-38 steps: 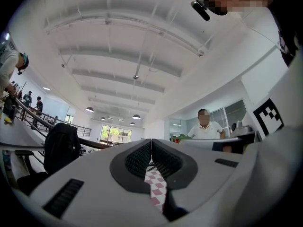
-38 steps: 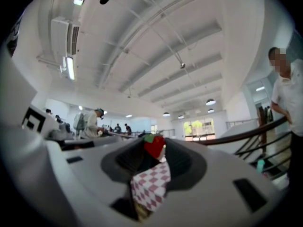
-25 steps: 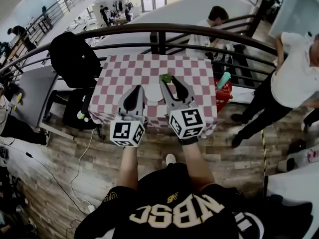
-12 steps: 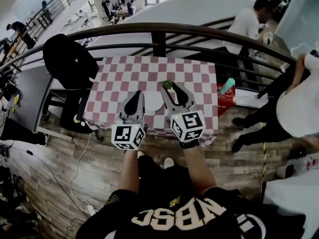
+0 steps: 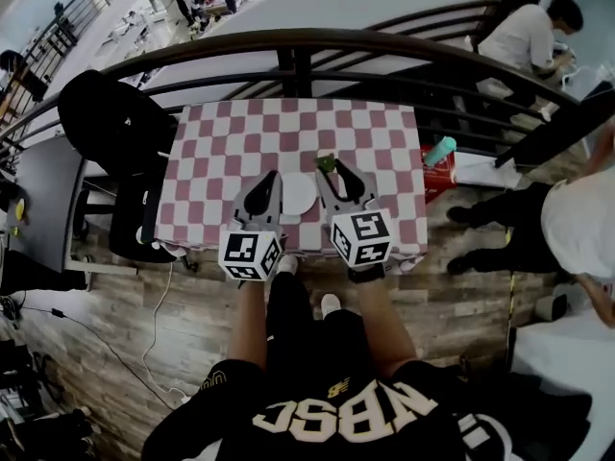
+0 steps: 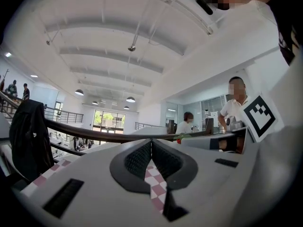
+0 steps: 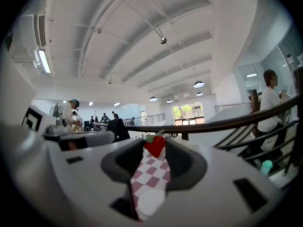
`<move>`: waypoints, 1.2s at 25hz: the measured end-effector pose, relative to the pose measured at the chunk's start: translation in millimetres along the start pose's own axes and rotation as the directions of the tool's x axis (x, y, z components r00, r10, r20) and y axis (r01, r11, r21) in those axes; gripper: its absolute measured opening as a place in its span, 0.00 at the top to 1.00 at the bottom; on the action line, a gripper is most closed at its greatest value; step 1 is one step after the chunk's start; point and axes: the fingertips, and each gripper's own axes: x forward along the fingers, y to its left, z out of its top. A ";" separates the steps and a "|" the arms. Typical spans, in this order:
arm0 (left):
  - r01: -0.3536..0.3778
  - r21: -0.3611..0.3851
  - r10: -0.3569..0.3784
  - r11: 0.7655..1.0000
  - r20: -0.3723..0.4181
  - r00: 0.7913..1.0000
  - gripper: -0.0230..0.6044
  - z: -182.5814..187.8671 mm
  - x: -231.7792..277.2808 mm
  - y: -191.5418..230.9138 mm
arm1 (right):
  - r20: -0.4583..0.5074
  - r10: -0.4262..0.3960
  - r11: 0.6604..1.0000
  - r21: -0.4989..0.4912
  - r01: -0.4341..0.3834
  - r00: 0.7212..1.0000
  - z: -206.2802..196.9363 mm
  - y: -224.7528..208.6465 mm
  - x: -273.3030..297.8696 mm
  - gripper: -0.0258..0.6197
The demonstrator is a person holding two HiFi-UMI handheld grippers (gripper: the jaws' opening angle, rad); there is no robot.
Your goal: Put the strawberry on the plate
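Observation:
A red strawberry with a green top [image 5: 327, 163] [image 7: 155, 145] sits pinched at the tips of my right gripper [image 5: 328, 169] [image 7: 155, 146], which is shut on it. It hangs over the pink-and-white checkered table [image 5: 240, 133], just right of the white plate [image 5: 298, 195] [image 7: 150, 201]. My left gripper [image 5: 271, 175] [image 6: 151, 142] is shut with nothing in it and hovers over the plate's left edge. From the left gripper view the strawberry [image 6: 179, 139] shows small at the right gripper's tip.
A dark curved railing [image 5: 307, 41] runs behind the table. A black chair with a dark jacket [image 5: 115, 123] stands at the left. A teal bottle [image 5: 440, 150] and a red box [image 5: 434, 179] are by the table's right side, with people [image 5: 577, 229] standing beyond.
The head view has shifted, so the table now sits lower and nearer in frame. Both grippers keep their pose, the right one still holding the strawberry. The people at right have moved.

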 end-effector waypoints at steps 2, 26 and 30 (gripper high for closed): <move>0.020 0.005 -0.020 1.000 -0.046 0.999 0.93 -15.2 6.6 5.9 | -0.044 -0.018 1.000 0.014 0.019 0.999 -17.0 -4.5 9.6 0.73; 0.095 -0.103 -0.134 0.990 -0.508 0.851 0.94 -234.5 43.6 82.7 | -0.571 -0.068 0.991 0.054 0.121 0.818 -268.5 -12.4 99.6 0.73; 0.097 -0.124 -0.149 0.988 -0.544 0.825 0.94 -255.8 41.4 90.4 | -0.642 -0.040 0.993 0.063 0.104 0.766 -305.8 1.5 106.7 0.73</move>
